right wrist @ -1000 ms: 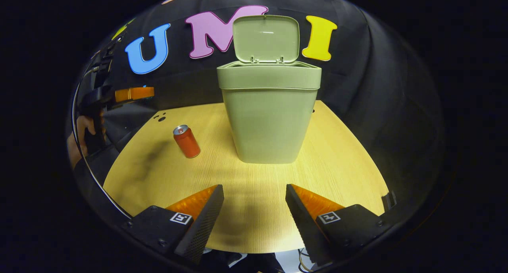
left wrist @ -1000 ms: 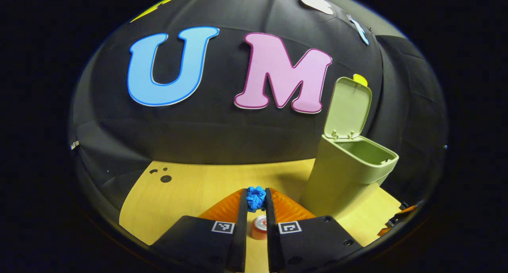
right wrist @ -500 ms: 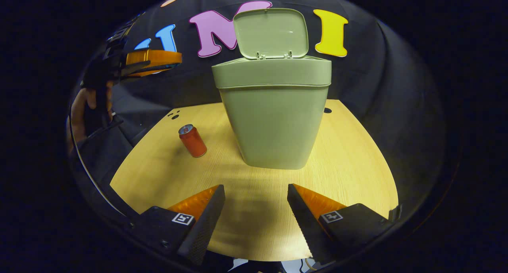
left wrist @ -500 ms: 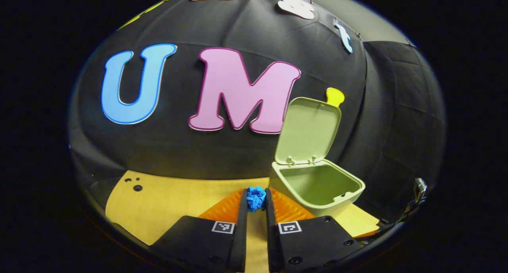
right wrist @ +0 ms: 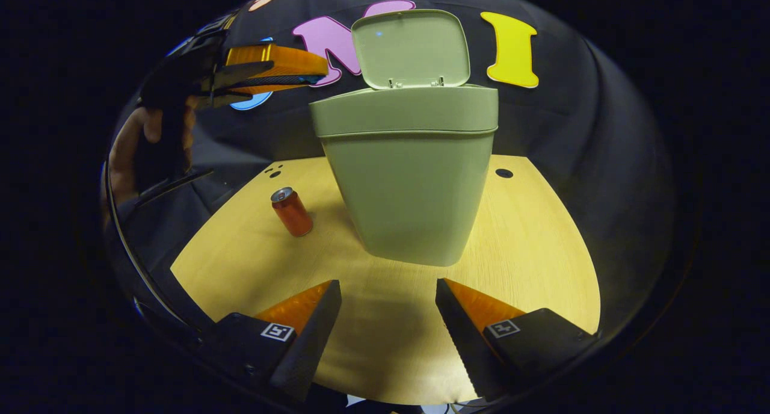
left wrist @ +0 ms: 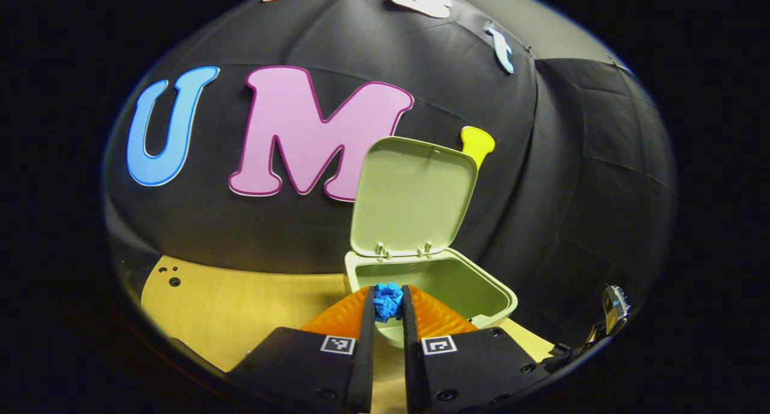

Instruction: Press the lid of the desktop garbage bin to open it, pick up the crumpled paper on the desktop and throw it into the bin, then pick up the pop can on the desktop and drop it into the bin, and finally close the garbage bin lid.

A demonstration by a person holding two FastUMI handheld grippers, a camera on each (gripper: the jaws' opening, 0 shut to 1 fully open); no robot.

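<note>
Dim booth, overhead light, soft shadows, sharp focus, fisheye-warped edges

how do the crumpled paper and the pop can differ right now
The crumpled paper is blue and wadded; the pop can is red, smooth and cylindrical. The paper is pinched in the left tool above the open bin; the can stands on the desktop beside the bin, ungripped. Neither is in the bin yet.

A black cloth wall (right wrist: 577, 137) closes the booth behind and to the sides, creased, with seams running across its panels. In front of it lies a pale wood-grain surface (right wrist: 529, 245) with a rounded edge and small dark holes near its far corners. Light falls brightest on the middle of the surface; the edges sink into shadow.
</note>
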